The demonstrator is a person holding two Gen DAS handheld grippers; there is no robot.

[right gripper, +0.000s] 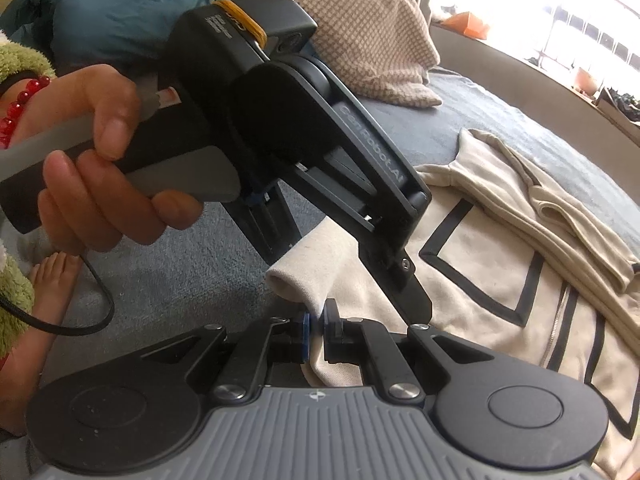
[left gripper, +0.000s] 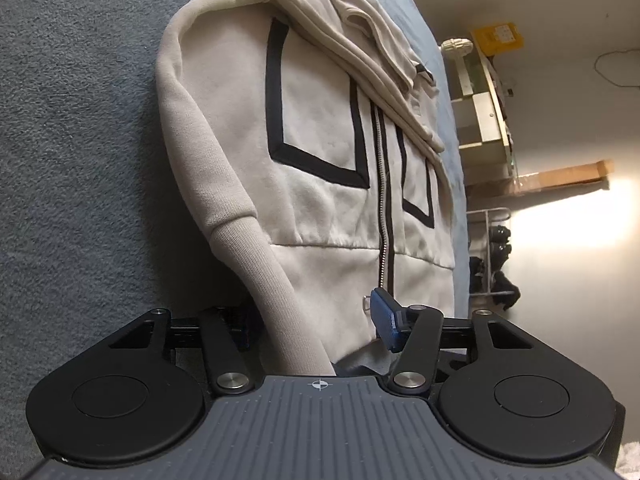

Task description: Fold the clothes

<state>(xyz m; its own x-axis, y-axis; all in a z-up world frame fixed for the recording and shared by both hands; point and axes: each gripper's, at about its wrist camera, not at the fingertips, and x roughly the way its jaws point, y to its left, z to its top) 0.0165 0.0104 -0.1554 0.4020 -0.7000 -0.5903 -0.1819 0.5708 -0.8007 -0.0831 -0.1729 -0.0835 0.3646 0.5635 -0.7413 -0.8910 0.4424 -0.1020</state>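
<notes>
A cream zip jacket (left gripper: 320, 140) with black trim lies flat on a blue-grey bedcover (left gripper: 80, 160), its far sleeve folded across the chest. The near sleeve's ribbed cuff (left gripper: 280, 300) runs down between the fingers of my left gripper (left gripper: 316, 320), whose jaws stand apart. The blue right pad (left gripper: 386, 320) rests by the hem, clear of the cuff. In the right wrist view, the left gripper (right gripper: 348, 280) straddles that cuff (right gripper: 304, 276) from above. Just below it, my right gripper (right gripper: 316, 332) is shut on the cuff's edge.
A person's hand (right gripper: 100, 168) holds the left gripper's handle, and a bare foot (right gripper: 52, 280) rests on the bed beside a black cable. A checked beige blanket (right gripper: 368, 32) and a blue duvet (right gripper: 112, 12) lie farther back. Shelves (left gripper: 484, 112) stand beyond the bed's edge.
</notes>
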